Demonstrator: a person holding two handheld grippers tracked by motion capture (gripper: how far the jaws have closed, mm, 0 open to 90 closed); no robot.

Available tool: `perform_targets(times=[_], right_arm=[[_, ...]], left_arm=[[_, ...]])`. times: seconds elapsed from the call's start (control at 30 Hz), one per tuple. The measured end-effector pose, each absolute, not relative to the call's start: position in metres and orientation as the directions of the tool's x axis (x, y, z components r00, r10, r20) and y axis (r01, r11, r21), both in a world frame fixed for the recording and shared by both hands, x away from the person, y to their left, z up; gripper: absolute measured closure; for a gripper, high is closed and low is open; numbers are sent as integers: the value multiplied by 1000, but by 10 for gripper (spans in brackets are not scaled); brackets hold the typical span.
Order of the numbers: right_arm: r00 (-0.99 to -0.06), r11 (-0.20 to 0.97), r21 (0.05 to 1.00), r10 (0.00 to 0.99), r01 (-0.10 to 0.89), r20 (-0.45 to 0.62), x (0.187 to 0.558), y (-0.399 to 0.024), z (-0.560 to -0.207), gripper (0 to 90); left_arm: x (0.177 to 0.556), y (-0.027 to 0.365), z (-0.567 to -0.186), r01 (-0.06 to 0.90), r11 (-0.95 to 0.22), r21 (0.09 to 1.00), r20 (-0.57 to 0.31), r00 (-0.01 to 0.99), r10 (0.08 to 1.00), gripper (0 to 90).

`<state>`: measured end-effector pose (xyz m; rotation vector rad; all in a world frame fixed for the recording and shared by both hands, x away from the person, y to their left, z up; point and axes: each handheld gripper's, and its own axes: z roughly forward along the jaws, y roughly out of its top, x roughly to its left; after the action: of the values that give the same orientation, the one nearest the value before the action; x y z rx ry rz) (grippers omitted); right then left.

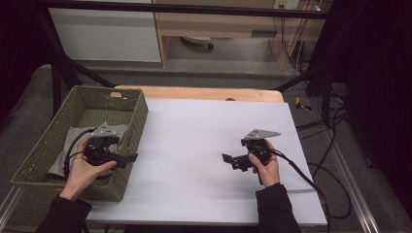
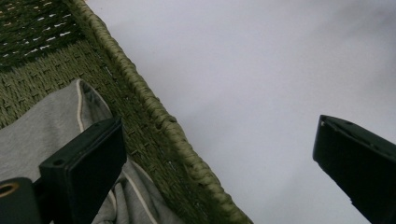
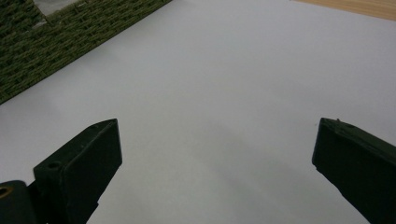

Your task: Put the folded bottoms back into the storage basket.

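A green woven basket (image 1: pixel 34 160) stands at the table's left edge with a grey cloth (image 1: pixel 70 145) lying in it. A hand holds my left gripper (image 1: pixel 124 158) over the basket's right wall, open and holding nothing. In the left gripper view the left gripper (image 2: pixel 217 123) straddles the basket rim (image 2: pixel 154 112), one jaw over the grey cloth (image 2: pixel 42 130) and the other over the white table. My right gripper (image 1: pixel 231 161) is held low over the table's right half, pointing left. In the right gripper view the right gripper (image 3: pixel 217 123) is open and holds nothing.
A white sheet (image 1: pixel 194 145) covers the table, with a wooden strip (image 1: pixel 204 92) bare along the far edge. The basket's outer wall (image 3: pixel 70 42) lies ahead of the right gripper. Black frame bars and cables (image 1: pixel 335 141) run beside the table's right side.
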<state>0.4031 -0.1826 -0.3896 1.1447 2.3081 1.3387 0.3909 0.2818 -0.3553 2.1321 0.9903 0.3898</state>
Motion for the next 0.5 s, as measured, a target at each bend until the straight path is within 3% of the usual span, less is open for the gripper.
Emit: perform_targets(times=[0.5], right_arm=[[-659, 267, 807, 728, 526, 189, 391, -225, -404, 11]], left_arm=[[391, 278, -359, 527, -445, 724, -23, 663, 748, 23]])
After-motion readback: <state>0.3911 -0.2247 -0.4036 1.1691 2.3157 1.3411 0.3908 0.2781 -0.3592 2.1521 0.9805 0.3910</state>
